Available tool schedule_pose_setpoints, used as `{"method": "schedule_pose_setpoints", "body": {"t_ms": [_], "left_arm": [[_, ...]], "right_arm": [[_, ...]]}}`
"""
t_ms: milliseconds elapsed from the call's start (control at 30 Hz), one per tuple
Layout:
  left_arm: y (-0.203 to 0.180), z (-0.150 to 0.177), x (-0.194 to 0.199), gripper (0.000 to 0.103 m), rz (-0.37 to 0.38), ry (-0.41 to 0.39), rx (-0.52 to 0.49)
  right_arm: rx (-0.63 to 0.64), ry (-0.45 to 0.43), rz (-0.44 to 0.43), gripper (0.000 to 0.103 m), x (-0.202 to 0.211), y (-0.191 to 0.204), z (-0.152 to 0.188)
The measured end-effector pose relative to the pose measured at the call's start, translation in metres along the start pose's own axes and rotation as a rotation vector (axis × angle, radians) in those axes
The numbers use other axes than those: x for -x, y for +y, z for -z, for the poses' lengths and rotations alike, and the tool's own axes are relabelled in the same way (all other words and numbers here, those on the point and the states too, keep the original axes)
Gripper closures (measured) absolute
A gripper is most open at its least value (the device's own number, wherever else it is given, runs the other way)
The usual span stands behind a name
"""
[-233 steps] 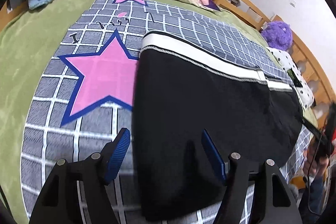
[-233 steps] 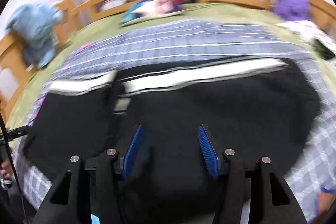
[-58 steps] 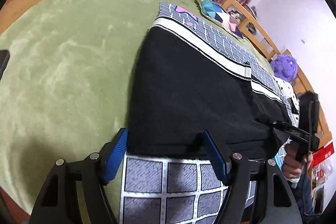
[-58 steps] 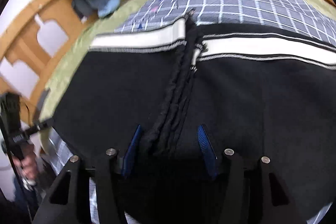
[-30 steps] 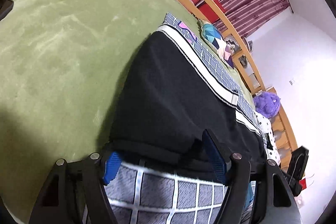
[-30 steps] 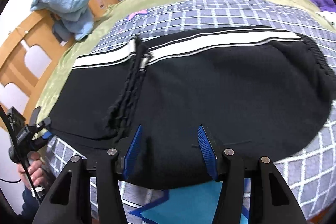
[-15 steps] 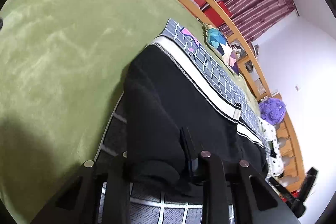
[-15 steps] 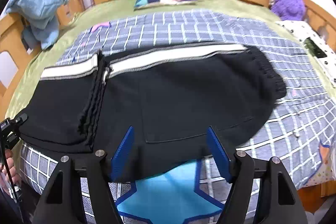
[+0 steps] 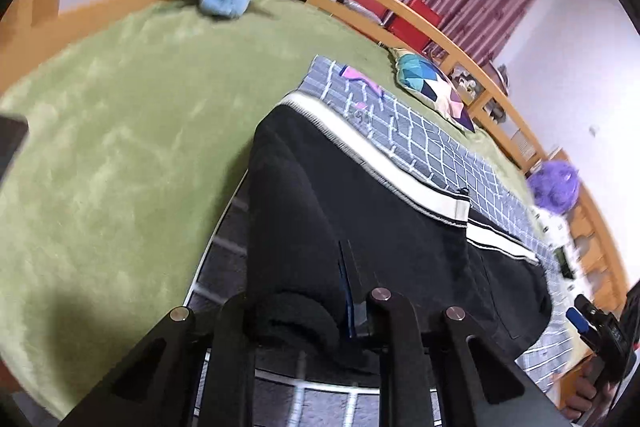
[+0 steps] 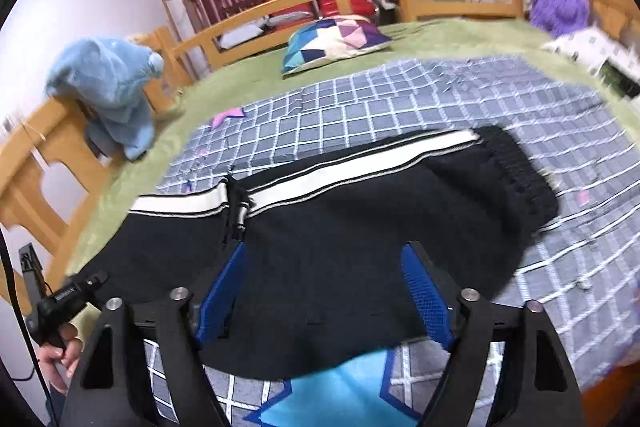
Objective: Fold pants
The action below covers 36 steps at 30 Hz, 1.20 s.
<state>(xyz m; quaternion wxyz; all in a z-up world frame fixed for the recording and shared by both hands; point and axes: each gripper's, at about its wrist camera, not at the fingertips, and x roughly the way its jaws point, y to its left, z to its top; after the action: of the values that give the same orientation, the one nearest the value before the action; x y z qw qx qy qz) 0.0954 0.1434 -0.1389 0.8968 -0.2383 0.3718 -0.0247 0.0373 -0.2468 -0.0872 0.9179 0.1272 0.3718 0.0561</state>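
Black pants (image 10: 360,235) on checked blanket (image 10: 460,107), hem pinched by closing left gripper (image 9: 308,323).

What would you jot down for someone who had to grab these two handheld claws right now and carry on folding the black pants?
Left gripper: closing, black pants fabric bunched between its fingers at the near left edge, lifted a little off the checked blanket.
Right gripper: jaws opening, nothing held, above the pants' near edge.
Pants lie crosswise on the blanket, already folded lengthwise, white stripe along the far side, ribbed end to the right.
Left to do: probably carry the left end over to the right and flatten.
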Motion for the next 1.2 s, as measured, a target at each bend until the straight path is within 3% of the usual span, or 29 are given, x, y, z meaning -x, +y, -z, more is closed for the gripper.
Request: {"method": "schedule_pose_setpoints", "body": {"t_ms": [100, 167, 300, 533, 667, 767, 967, 1067, 1200], "left_arm": [[-0.035, -0.008, 0.015, 0.086, -0.029, -0.038, -0.073], [-0.063, -0.012, 0.022, 0.086, -0.065, -0.054, -0.152], [-0.141, -0.003, 0.031, 0.086, -0.117, -0.087, -0.409], [-0.248, 0.042, 0.008, 0.086, -0.027, -0.019, -0.618], [-0.278, 0.069, -0.015, 0.086, 0.021, 0.052, -0.638], [-0.285, 0.087, -0.030, 0.086, 0.039, 0.092, -0.639], [-0.279, 0.089, -0.040, 0.081, 0.080, 0.169, -0.603], [-0.266, 0.082, -0.027, 0.071, 0.132, 0.162, -0.550], [-0.244, 0.072, -0.011, 0.053, 0.299, 0.203, -0.451]], "right_arm": [[-0.008, 0.055, -0.042, 0.020, -0.024, -0.020, 0.004], [-0.024, 0.047, -0.036, 0.020, -0.034, -0.035, 0.009], [0.000, 0.051, -0.009, 0.020, -0.048, -0.055, 0.015], [-0.042, 0.030, -0.008, 0.020, -0.032, -0.083, 0.005], [-0.016, -0.013, 0.044, 0.020, -0.019, -0.088, 0.005], [-0.014, 0.003, 0.077, 0.020, -0.019, -0.098, 0.008], [-0.034, 0.041, 0.084, 0.020, -0.023, -0.118, 0.013], [-0.051, 0.045, 0.081, 0.020, -0.022, -0.122, 0.016], [-0.060, 0.039, 0.051, 0.020, -0.027, -0.114, 0.011]]}}
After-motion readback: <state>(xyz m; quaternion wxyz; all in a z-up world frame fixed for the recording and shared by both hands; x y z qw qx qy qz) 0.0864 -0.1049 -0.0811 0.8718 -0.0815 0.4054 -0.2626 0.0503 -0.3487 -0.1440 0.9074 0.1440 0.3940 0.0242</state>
